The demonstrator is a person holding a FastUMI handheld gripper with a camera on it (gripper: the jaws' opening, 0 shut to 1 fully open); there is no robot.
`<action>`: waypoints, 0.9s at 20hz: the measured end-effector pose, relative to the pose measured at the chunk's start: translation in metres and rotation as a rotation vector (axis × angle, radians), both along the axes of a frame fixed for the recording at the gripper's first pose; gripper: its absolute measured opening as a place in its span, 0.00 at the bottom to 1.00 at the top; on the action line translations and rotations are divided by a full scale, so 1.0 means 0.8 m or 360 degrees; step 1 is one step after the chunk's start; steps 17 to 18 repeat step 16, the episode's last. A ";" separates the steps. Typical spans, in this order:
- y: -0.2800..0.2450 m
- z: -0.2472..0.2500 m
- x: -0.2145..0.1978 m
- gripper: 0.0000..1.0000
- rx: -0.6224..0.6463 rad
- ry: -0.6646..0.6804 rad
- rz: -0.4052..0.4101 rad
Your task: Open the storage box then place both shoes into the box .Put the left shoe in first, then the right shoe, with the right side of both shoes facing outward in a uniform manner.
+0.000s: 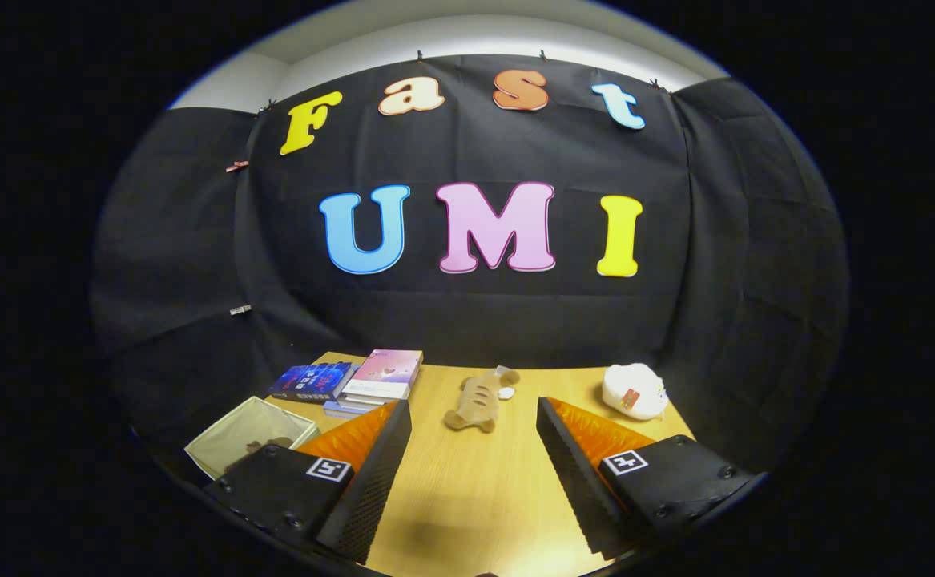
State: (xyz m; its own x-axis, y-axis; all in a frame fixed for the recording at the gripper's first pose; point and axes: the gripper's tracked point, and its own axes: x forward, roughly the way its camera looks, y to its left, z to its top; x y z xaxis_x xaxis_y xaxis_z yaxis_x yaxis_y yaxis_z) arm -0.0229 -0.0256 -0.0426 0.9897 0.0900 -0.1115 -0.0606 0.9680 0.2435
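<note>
My gripper [473, 449] hangs above the wooden table [475, 497], open, with nothing between its two black and orange fingers [371, 473]. Just left of the left finger stands a pale fabric box [247, 437] with an open top; something brownish lies inside it, partly hidden by the finger. I cannot tell what it is.
Beyond the fingers lie a tan plush toy [479, 398] at mid-table, a white plush toy [635, 391] at the far right, and stacked books [355, 381] at the far left. The black cloth wall closes the table's back edge.
</note>
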 end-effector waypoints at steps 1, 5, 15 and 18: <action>-0.006 0.007 -0.003 0.98 -0.0022 -0.0033 -0.0024; -0.021 0.026 -0.003 0.98 -0.0067 -0.0147 -0.0090; 0.010 0.039 0.021 0.98 -0.0041 -0.0173 0.0040; 0.012 0.039 0.023 0.98 -0.0040 -0.0171 0.0054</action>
